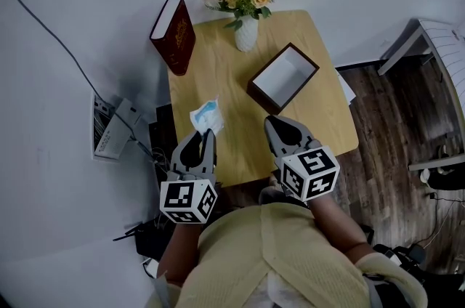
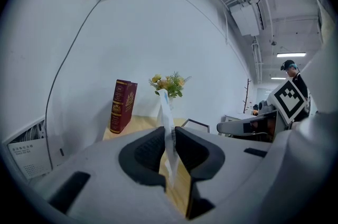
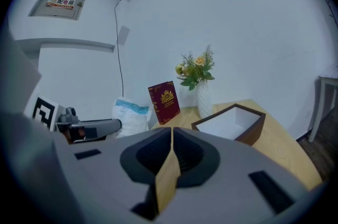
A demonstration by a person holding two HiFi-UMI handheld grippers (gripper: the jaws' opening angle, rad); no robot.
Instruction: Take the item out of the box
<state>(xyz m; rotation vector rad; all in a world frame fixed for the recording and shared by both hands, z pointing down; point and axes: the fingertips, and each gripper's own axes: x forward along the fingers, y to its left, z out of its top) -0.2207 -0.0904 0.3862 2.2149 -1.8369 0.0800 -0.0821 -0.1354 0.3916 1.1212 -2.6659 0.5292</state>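
Observation:
My left gripper (image 1: 206,134) is shut on a flat white packet with blue print (image 1: 205,115), held above the table's near left part. In the left gripper view the packet (image 2: 167,122) stands edge-on between the pads. The open dark-brown box (image 1: 282,77), white inside, sits on the wooden table (image 1: 218,67) toward the right and looks empty; the right gripper view shows the box (image 3: 232,123) and the packet (image 3: 132,114). My right gripper (image 1: 280,126) hovers over the near table edge, just short of the box, its jaws together with nothing between them.
A dark-red book (image 1: 174,34) stands at the table's far left edge. A white vase with yellow flowers (image 1: 245,29) stands at the back. A white device with cables (image 1: 110,128) lies on the floor to the left. A white bench (image 1: 429,45) is on the right.

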